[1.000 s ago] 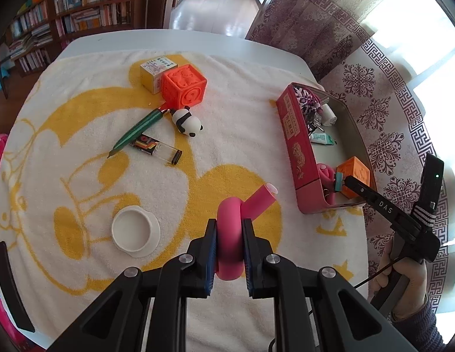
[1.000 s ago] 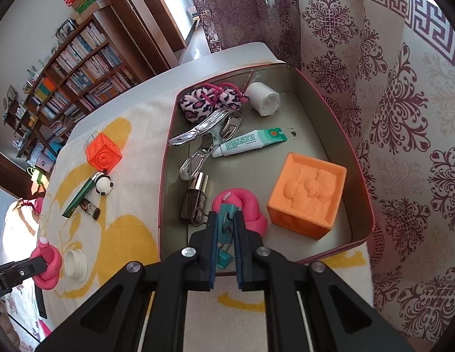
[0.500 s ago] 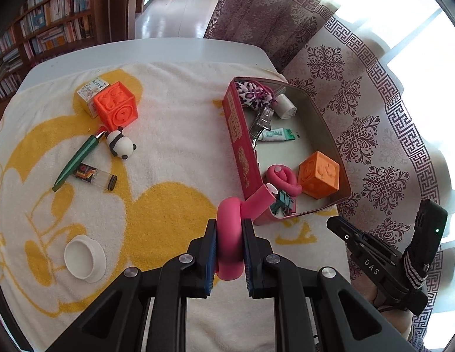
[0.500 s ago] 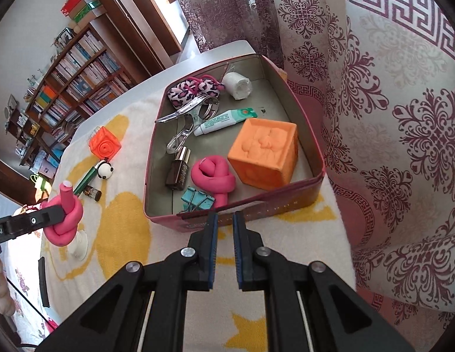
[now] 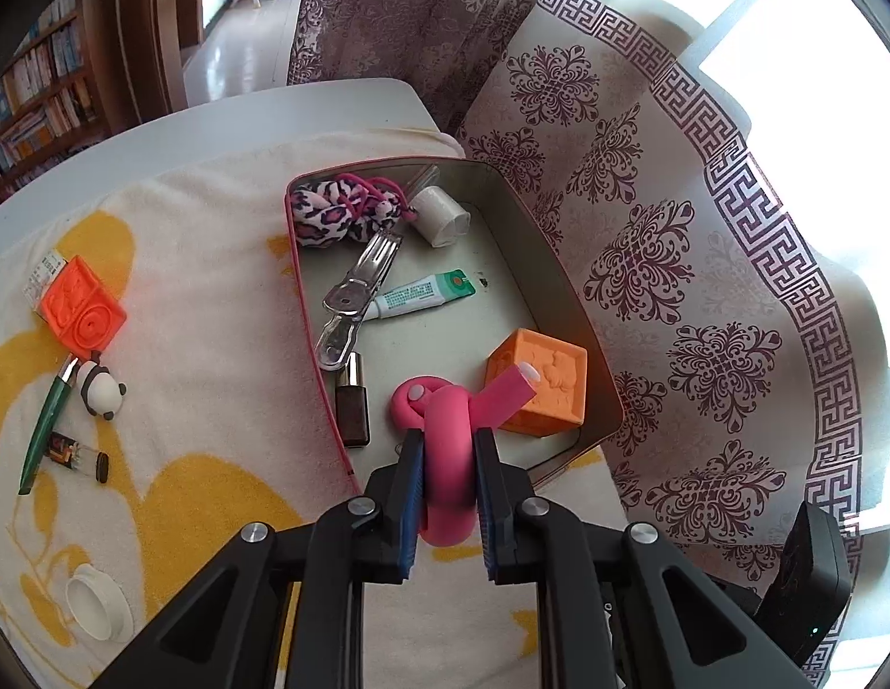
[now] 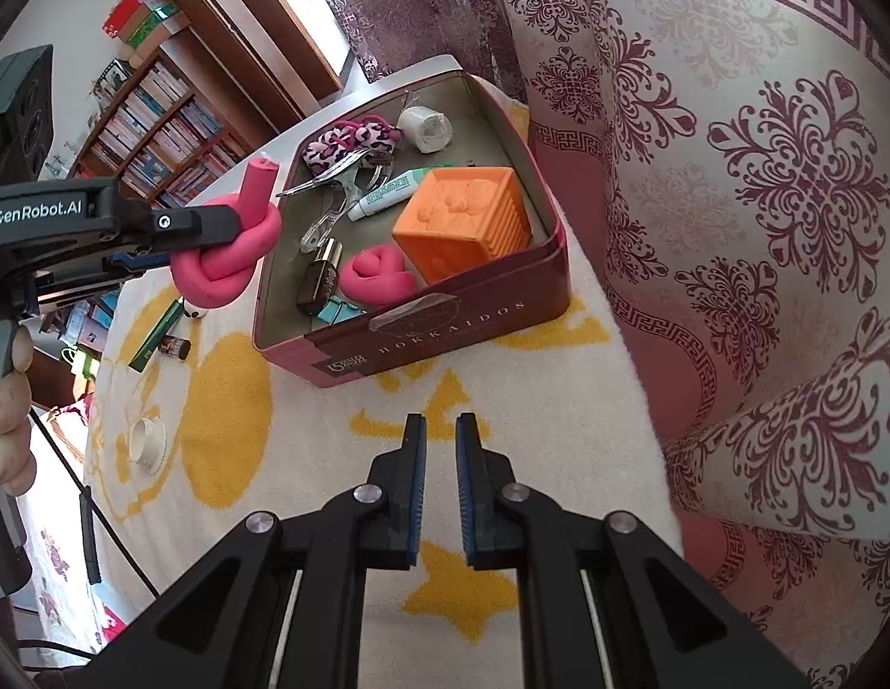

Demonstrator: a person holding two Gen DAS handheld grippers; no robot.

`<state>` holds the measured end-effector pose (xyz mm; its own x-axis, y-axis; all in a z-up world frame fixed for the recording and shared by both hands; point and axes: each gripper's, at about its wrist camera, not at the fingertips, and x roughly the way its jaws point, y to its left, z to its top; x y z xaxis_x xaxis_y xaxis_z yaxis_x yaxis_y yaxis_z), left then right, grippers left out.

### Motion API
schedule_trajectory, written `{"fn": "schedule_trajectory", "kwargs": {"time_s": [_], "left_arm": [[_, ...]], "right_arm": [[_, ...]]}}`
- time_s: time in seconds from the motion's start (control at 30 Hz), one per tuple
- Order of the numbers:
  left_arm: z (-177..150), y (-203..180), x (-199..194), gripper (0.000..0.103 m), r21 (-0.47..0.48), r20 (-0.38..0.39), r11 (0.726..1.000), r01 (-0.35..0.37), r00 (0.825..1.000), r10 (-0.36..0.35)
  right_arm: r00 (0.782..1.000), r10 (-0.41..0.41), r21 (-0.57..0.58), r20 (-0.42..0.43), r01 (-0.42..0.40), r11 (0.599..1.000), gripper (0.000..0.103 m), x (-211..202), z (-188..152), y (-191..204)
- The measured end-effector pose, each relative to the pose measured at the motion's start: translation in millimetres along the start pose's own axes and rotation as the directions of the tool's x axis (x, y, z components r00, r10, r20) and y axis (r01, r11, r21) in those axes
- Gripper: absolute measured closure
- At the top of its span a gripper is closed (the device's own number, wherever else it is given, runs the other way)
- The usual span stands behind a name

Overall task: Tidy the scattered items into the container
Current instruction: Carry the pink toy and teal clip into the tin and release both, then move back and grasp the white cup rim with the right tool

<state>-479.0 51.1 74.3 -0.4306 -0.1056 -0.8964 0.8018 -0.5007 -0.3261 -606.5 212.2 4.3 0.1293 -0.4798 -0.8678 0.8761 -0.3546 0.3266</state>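
Observation:
My left gripper (image 5: 448,436) is shut on a pink knotted rope toy (image 5: 448,471) and holds it in the air over the near left corner of the red tin (image 5: 307,298). In the right wrist view the same toy (image 6: 227,264) hangs beside the tin's (image 6: 445,333) left wall. A second pink knot (image 6: 376,275), an orange cube (image 5: 540,396), a nail polish bottle (image 5: 352,407) and a teal clip (image 6: 336,310) lie inside. My right gripper (image 6: 440,430) is shut and holds nothing, over the towel in front of the tin.
On the yellow-and-white towel left of the tin lie a red-orange cube (image 5: 83,316), a panda figure (image 5: 103,390), a green pen (image 5: 46,430), a small vial (image 5: 77,453) and a white lid (image 5: 95,608). A patterned curtain (image 5: 674,264) hangs close behind the tin.
My left gripper has carried the pink knot rightward from over the towel to over the tin. My right gripper has drawn back out of the tin, leaving the teal clip inside.

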Motion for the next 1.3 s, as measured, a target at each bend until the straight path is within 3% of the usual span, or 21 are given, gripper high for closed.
{"fn": "schedule_trajectory", "kwargs": {"time_s": [0.07, 0.1, 0.13, 0.47, 0.83, 1.3], "left_arm": [[1, -1, 1, 0.064, -0.012, 0.0, 1.0, -0.006, 1.0, 0.006], [0, 1, 0, 0.044, -0.027, 0.009, 1.0, -0.006, 1.0, 0.007], [-1, 3, -2, 0.04, -0.043, 0.021, 0.999, -0.007, 1.0, 0.008], [-18, 43, -10, 0.04, -0.13, 0.0, 0.989, -0.071, 0.997, 0.072], [-52, 108, -24, 0.04, -0.256, -0.041, 0.957, -0.138, 0.99, 0.132], [-106, 218, -70, 0.04, -0.431, -0.056, 0.879, -0.203, 0.979, 0.198]], "right_arm": [[1.0, 0.0, 0.004, -0.014, 0.0, 1.0, 0.091, 2, -2, -1], [1.0, 0.001, 0.004, -0.019, -0.001, 1.0, 0.091, 3, -3, -2], [1.0, 0.003, 0.005, -0.021, -0.003, 1.0, 0.091, 4, -3, -2], [0.998, 0.034, -0.041, -0.054, -0.036, 0.999, 0.091, 15, 0, 16], [0.991, 0.067, -0.105, -0.112, -0.079, 0.991, 0.091, 33, -4, 54], [0.977, 0.096, -0.19, -0.193, -0.133, 0.973, 0.091, 63, -14, 127]]}}
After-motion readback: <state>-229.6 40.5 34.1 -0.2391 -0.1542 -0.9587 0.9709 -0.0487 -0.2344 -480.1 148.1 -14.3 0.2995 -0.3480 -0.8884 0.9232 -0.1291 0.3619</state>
